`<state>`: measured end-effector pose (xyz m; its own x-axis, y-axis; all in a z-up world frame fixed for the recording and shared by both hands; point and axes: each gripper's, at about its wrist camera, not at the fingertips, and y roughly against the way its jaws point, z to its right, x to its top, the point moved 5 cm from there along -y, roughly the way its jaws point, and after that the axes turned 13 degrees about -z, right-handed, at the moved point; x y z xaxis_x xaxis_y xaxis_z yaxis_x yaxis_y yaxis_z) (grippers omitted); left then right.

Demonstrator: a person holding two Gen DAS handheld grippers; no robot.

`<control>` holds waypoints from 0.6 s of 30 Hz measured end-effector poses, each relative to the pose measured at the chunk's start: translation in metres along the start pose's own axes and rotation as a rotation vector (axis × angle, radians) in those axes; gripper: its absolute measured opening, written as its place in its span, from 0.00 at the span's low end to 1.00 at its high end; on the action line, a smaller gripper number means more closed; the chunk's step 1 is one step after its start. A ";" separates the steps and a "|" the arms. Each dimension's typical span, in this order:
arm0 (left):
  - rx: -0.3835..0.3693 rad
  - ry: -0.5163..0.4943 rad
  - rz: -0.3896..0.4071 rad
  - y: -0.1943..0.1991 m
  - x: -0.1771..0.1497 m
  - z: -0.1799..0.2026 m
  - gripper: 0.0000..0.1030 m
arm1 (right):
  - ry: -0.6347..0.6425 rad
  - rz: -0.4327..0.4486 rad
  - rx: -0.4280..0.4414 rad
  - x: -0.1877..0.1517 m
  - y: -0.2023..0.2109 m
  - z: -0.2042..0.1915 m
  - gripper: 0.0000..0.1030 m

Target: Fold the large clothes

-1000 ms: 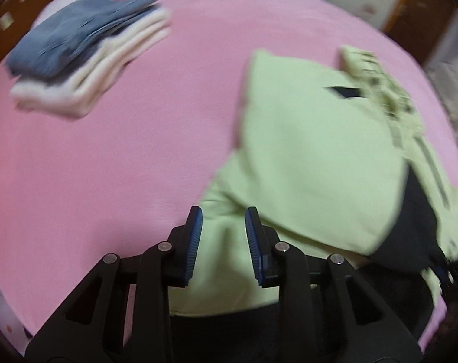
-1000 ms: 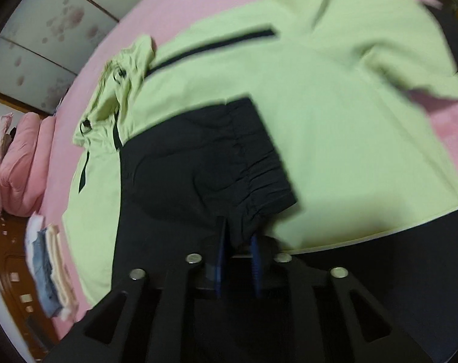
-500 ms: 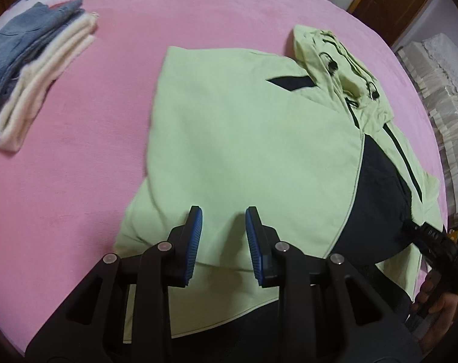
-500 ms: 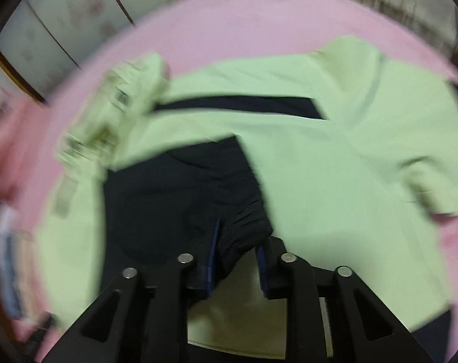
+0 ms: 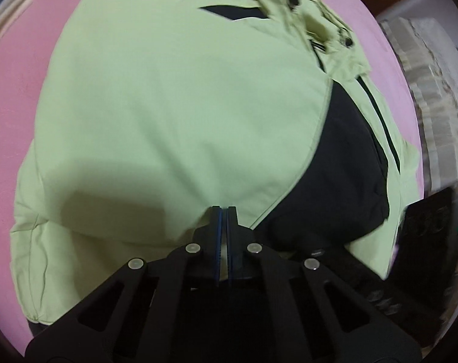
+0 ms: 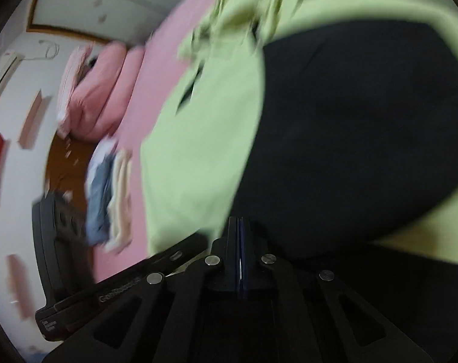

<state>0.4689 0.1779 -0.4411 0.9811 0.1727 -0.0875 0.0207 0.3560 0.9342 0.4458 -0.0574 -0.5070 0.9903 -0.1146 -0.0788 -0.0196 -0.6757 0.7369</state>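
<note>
A large light-green jacket [image 5: 174, 106] with black panels lies on the pink bed [image 5: 5, 69], its sleeves folded across the body and its hood [image 5: 301, 3] at the far end. My left gripper [image 5: 223, 210] is shut on the near hem of the green fabric. In the blurred right wrist view the same jacket [image 6: 198, 151] fills the frame with its black panel [image 6: 349, 139] in front. My right gripper [image 6: 239, 220] is shut, its tips at the black panel's near edge; whether cloth is pinched between them is unclear.
A stack of folded clothes, blue denim and cream, lies on the bed left of the jacket [image 6: 108, 193] and shows at the left wrist view's top left corner [image 5: 8, 21]. Pink pillows [image 6: 99, 90] sit at the headboard. The other gripper's black body [image 6: 68, 236] is near the right one.
Both grippers have closed from open. The left one moved in onto the jacket's near hem. The right one swung down to the black panel's edge, and its view tilted sharply.
</note>
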 end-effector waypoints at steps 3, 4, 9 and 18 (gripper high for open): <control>0.090 0.030 0.023 0.003 0.007 -0.021 0.01 | 0.027 -0.004 -0.050 0.007 0.002 0.013 0.01; 0.121 0.052 0.040 0.009 0.009 -0.035 0.01 | 0.031 0.019 -0.072 0.008 0.010 0.019 0.01; 0.196 0.212 0.141 0.033 0.015 -0.107 0.01 | -0.067 0.285 -0.365 0.021 0.101 0.103 0.00; 0.208 0.107 0.308 0.053 0.010 -0.056 0.01 | 0.032 0.379 -0.191 0.014 0.111 0.042 0.00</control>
<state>0.4690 0.2499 -0.4116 0.9219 0.3416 0.1827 -0.2225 0.0807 0.9716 0.4515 -0.1644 -0.4550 0.9220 -0.3039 0.2400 -0.3598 -0.4428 0.8213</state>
